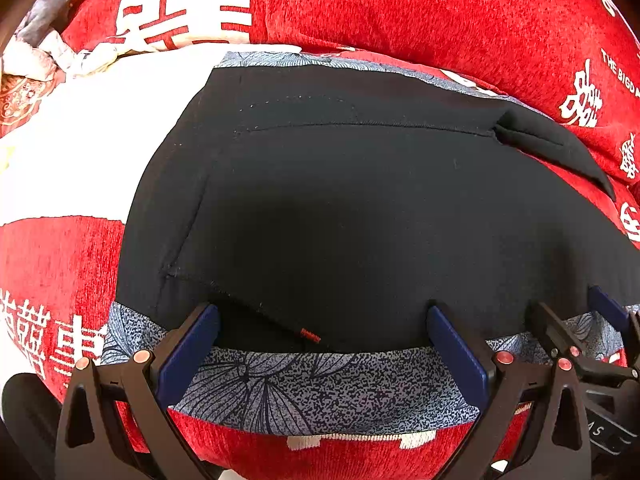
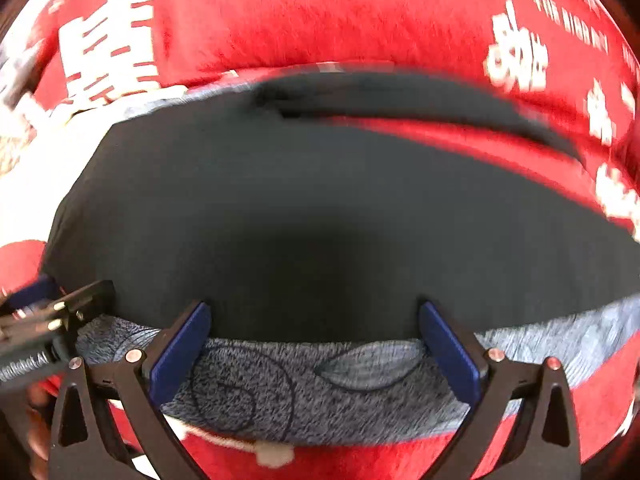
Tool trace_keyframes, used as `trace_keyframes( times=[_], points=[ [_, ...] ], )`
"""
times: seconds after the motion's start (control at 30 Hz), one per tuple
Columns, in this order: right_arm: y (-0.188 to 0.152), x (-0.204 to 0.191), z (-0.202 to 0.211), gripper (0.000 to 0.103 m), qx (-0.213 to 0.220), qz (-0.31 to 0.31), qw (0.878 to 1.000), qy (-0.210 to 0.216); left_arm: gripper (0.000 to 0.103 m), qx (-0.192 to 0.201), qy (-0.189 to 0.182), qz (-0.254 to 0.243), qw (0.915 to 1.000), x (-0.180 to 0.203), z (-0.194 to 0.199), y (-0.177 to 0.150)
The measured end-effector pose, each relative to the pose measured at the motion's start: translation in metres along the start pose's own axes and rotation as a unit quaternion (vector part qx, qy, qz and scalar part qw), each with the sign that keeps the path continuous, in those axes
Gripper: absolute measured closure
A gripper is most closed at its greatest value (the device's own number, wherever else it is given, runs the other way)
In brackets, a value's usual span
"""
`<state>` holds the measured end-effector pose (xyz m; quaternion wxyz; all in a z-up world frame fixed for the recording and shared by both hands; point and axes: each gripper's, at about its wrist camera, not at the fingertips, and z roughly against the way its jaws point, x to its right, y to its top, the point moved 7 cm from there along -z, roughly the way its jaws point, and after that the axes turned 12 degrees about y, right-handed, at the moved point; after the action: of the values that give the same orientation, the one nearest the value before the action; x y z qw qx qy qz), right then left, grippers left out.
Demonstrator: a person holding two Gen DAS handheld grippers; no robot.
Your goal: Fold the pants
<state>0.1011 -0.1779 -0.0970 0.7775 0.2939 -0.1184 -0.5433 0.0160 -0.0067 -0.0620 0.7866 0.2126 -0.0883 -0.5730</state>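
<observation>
1. Surroundings: red plush cover (image 1: pixel 420 12) with white characters fills the far side; crumpled pale cloths (image 1: pixel 36 56) at far left.
2. Pants (image 1: pixel 340 208): black, smooth weave, stitched seams, lying flat on a blue-grey leaf-print cloth (image 1: pixel 320 388).
3. Left gripper (image 1: pixel 323 334): jaws spread, empty, at the pants' near edge.
4. Right gripper (image 2: pixel 314 330): released likewise, just beside it; view blurred.

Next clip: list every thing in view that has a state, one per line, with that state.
Left claw: open, at the near edge of the pants, gripping nothing.
Right claw: open, at the same near edge, beside the left one.
Pants: lying flat, mostly smooth.
Patterned cloth: spread flat under the pants.
Red cover: spread beneath everything.
</observation>
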Motion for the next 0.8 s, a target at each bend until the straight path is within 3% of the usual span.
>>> trace_keyframes(
  times=[0.03,0.1,0.2,0.27,0.33,0.4,0.5,0.63,0.7,0.8],
  points=[
    [-0.002,0.006,0.003,0.0,-0.007,0.001,1.0,0.011,0.0,-0.001,0.0,-0.001,1.0,0.0,0.0,0.0],
    [-0.001,0.034,0.01,0.0,-0.015,-0.011,1.0,-0.005,0.0,-0.004,-0.002,-0.002,1.0,0.001,0.0,0.002],
    [-0.008,0.109,0.029,0.0,-0.015,-0.091,0.995,-0.03,0.0,-0.003,-0.002,-0.003,1.0,0.001,-0.001,0.004],
    [-0.022,0.171,0.05,0.0,-0.007,-0.169,0.983,-0.07,0.0,0.001,-0.003,-0.003,1.0,0.002,-0.001,0.004],
    [-0.042,0.214,0.07,0.0,0.007,-0.231,0.97,-0.08,0.0,0.006,-0.003,-0.004,1.0,0.002,-0.001,0.003],
    [-0.051,0.229,0.078,0.0,0.005,-0.254,0.963,-0.092,0.0,-0.001,0.0,-0.008,1.0,0.002,0.0,0.003],
    [-0.047,0.208,0.089,0.0,-0.025,-0.223,0.967,-0.123,0.0,-0.025,0.005,-0.004,0.9997,0.003,0.007,0.013],
    [0.028,0.134,0.089,0.0,0.01,-0.107,0.992,-0.064,0.0,0.019,-0.002,0.014,0.9997,0.003,0.032,0.06],
    [0.064,0.095,0.068,0.0,-0.003,-0.045,0.998,-0.039,0.0,-0.001,-0.016,0.019,0.9997,0.008,0.026,0.089],
    [0.113,0.048,0.032,0.0,-0.018,0.018,1.0,-0.008,0.0,-0.039,0.011,0.033,0.9986,0.005,-0.001,0.129]
  ],
)
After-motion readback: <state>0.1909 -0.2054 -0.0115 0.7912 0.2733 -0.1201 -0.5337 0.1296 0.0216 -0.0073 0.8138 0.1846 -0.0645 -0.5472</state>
